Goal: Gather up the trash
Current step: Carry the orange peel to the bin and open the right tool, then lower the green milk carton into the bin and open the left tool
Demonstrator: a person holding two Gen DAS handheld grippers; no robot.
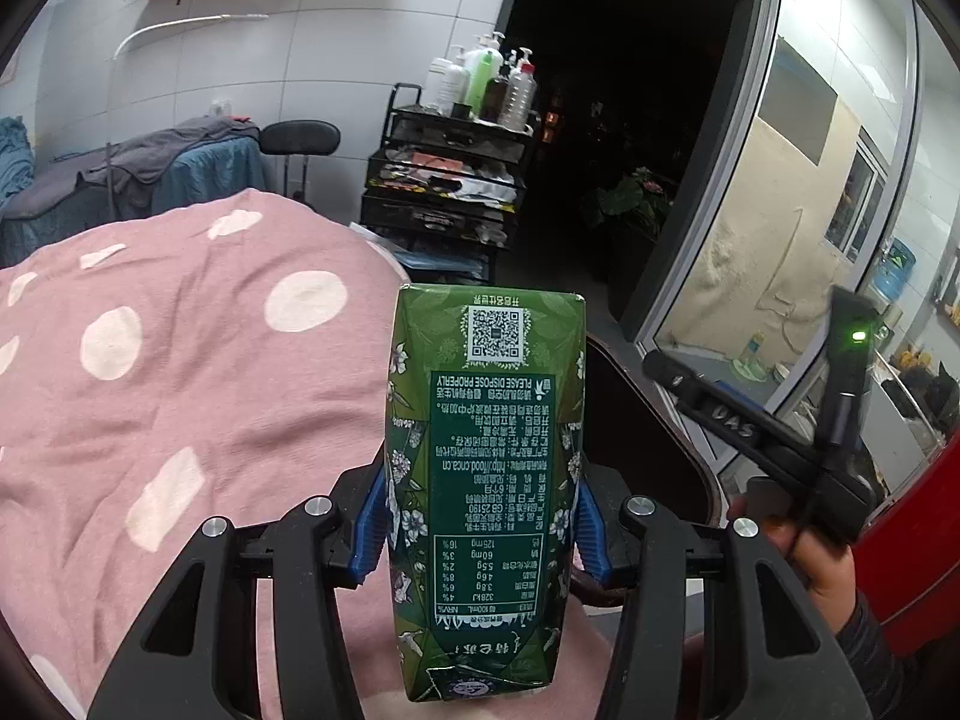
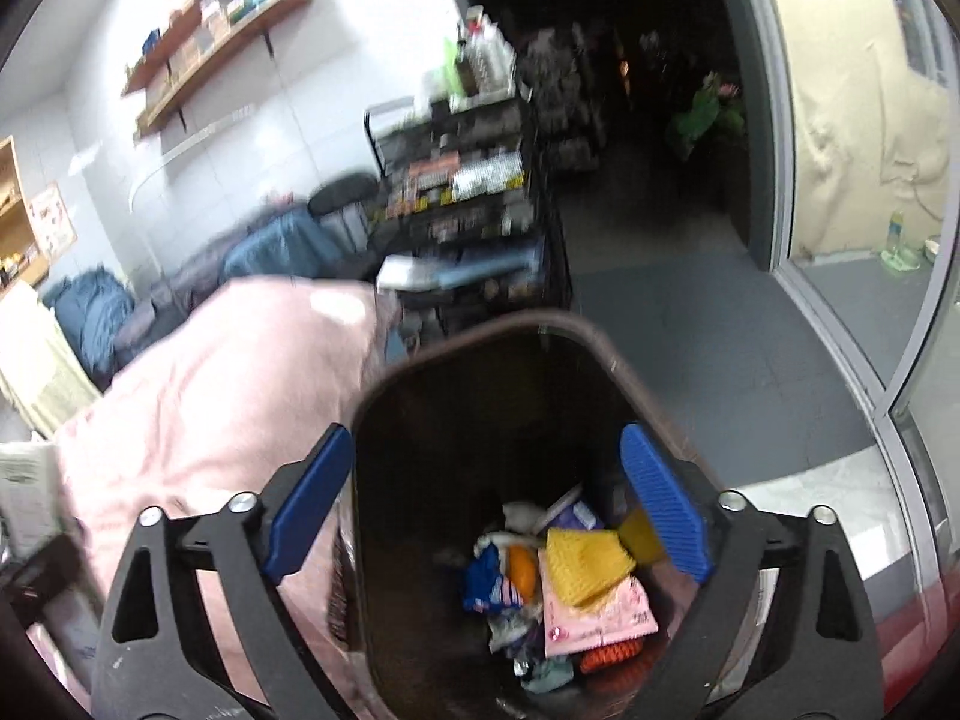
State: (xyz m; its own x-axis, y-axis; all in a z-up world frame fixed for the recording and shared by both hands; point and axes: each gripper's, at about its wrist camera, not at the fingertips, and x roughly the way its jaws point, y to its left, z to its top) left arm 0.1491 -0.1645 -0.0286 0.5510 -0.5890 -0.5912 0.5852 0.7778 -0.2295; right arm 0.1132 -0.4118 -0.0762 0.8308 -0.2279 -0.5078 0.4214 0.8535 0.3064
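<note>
My left gripper [image 1: 480,516] is shut on a green drink carton [image 1: 486,480], held upright between the blue pads above the pink dotted blanket [image 1: 168,396]. The dark trash bin's rim [image 1: 654,420] shows behind the carton. My right gripper [image 2: 486,504] is open and empty, hovering over the dark trash bin [image 2: 480,330]. Inside the bin lie several pieces of trash, among them a yellow wrapper [image 2: 591,564] and a pink packet [image 2: 600,618]. The right gripper's body [image 1: 780,438] shows at the right of the left wrist view, held by a hand.
A black cart [image 1: 444,180] with bottles on top stands beyond the blanket, next to a dark doorway [image 1: 624,120]. A glass door [image 1: 798,210] is on the right. A red surface [image 1: 912,552] lies at the far right. Wall shelves [image 2: 210,30] hang at the upper left.
</note>
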